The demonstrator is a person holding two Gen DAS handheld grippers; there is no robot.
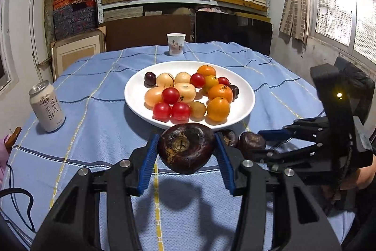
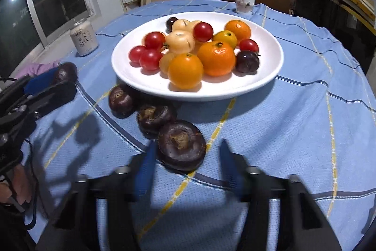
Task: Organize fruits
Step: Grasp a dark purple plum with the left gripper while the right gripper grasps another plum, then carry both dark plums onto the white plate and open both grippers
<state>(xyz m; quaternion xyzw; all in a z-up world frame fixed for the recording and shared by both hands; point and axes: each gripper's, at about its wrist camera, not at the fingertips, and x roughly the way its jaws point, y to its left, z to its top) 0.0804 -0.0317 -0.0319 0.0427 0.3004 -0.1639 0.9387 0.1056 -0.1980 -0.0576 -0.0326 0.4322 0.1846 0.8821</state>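
Left tool (image 1: 186,148) grips a dark fruit (image 1: 186,147) — right tool (image 2: 188,168) gapes, empty.

Drink can (image 1: 47,106), left of plate: vertical Chinese print, characters 莱阳 and 梨 legible, with a round logo above them that is too small to read. Paper cup (image 1: 176,44), far table edge: red Chinese characters, first reads 中; rest too small.
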